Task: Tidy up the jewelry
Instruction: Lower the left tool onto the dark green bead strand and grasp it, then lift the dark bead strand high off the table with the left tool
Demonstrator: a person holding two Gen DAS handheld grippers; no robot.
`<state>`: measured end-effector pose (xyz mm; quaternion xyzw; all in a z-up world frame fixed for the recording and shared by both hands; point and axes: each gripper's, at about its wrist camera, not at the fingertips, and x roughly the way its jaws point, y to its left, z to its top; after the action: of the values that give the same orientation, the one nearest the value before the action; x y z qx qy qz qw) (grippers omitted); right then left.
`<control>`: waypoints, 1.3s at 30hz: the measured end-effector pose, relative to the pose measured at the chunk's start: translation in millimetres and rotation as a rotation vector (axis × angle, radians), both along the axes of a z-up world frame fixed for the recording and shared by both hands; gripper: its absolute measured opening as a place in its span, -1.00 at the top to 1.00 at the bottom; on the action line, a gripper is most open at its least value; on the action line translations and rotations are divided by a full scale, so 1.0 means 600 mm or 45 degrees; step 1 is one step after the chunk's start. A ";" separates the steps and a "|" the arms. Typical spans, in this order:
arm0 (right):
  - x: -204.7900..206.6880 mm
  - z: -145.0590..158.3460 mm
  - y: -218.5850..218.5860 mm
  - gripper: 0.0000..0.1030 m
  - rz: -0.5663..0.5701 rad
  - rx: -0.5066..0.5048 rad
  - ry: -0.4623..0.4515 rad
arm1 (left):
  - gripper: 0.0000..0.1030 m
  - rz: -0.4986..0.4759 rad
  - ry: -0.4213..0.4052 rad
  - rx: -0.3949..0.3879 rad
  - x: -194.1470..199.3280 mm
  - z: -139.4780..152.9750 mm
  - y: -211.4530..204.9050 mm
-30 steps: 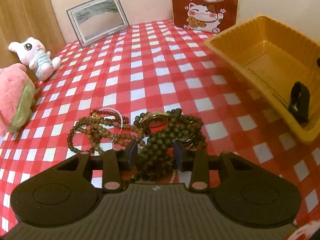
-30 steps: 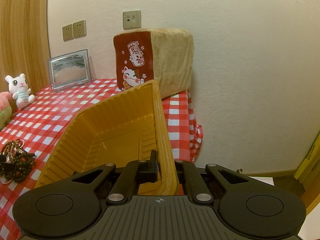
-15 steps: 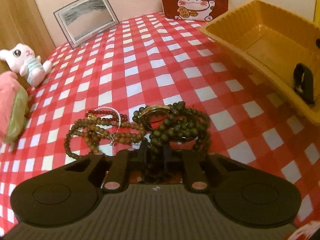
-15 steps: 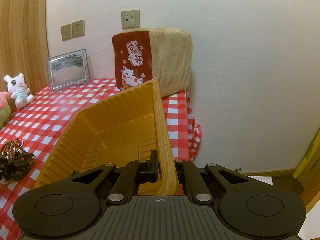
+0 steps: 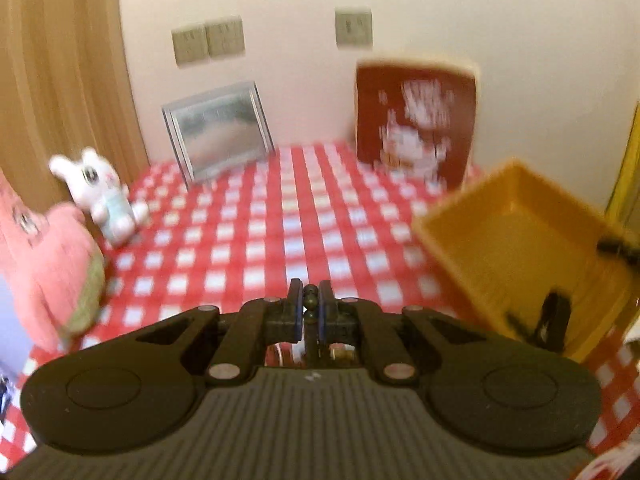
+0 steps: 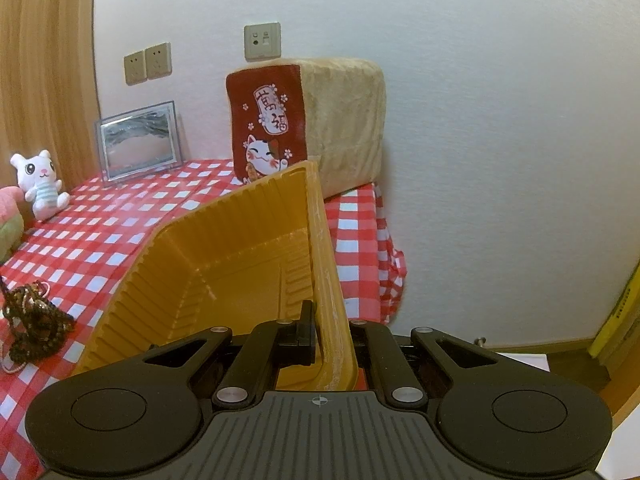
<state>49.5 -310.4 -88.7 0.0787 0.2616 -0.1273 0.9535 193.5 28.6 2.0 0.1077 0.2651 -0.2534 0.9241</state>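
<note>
Dark wooden beads [image 5: 309, 301] sit pinched between the closed jaws of the left hand-held gripper [image 5: 309, 307], the rest of the strand hanging out of sight beneath it. In the right wrist view the remaining tangle of bead strings [image 6: 34, 320] lies on the red-checked counter [image 6: 100, 248], off to the left of the tray. Ahead and to the right of the left hand-held gripper waits the orange tray [image 5: 520, 248], its long axis running away from the camera; the right hand-held gripper [image 6: 332, 332] is clamped on the tray's near rim, tilting it. The left one is nearer the beads, so the carry likely goes rightward into the tray.
</note>
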 end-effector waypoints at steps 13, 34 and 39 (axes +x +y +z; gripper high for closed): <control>-0.001 0.007 0.002 0.90 0.014 0.001 -0.013 | 0.88 0.018 -0.179 -0.184 0.003 0.165 0.023; 0.002 0.010 0.006 0.90 0.017 0.001 -0.016 | 0.88 -0.031 -0.333 -0.227 0.004 0.337 0.001; 0.008 0.012 0.007 0.89 0.015 0.004 -0.020 | 0.88 -0.073 -0.386 -0.249 0.001 0.378 -0.013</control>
<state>54.1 -306.1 -81.6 0.0797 0.2548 -0.1207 0.9561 194.2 20.6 228.7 0.0618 0.0938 -0.2850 0.9519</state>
